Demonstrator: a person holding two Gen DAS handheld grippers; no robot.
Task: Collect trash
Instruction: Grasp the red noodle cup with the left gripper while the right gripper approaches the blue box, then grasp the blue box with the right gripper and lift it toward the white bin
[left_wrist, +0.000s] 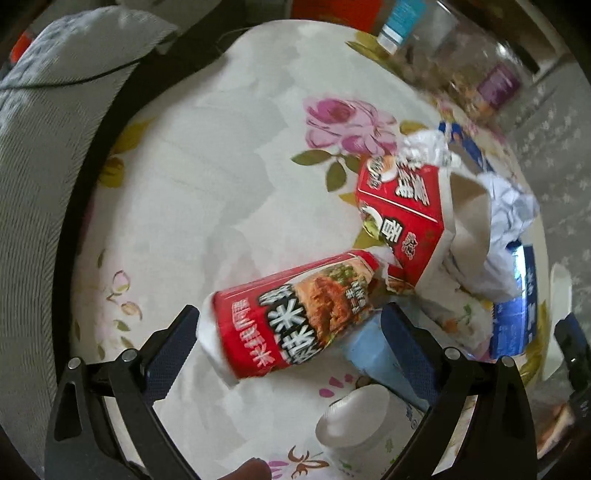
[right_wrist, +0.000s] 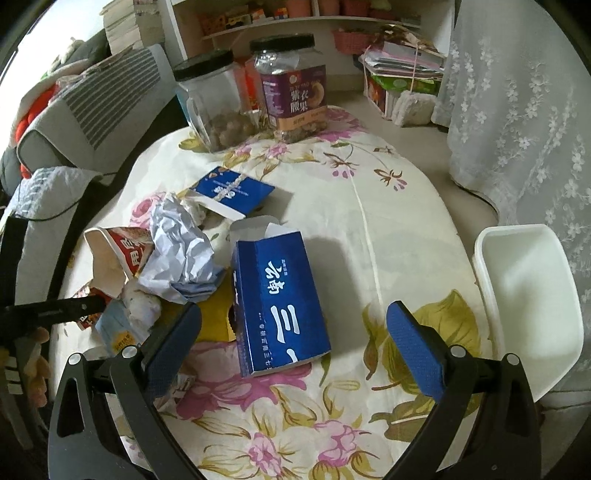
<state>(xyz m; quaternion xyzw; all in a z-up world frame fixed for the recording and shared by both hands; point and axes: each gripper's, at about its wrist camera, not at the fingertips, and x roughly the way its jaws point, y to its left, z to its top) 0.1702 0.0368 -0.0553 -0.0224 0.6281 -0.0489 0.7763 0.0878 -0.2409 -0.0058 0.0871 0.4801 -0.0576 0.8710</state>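
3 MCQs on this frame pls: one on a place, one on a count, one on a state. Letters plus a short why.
1. Where is the white bin relative to the large blue box?
A. To its right, at the table edge
B. To its left
C. Beneath it

2. How many black-lidded clear jars stand at the far side of the table?
A. One
B. Two
C. Four

3. What state is the left gripper in?
A. Shut on crumpled paper
B. Open around the red noodle cup
C. Shut on nothing

Answers:
1 A: the right wrist view shows the bin past the box's right side.
2 B: the plain jar and the purple-labelled jar.
3 B: its fingers stand apart on either side of the lying red noodle cup.
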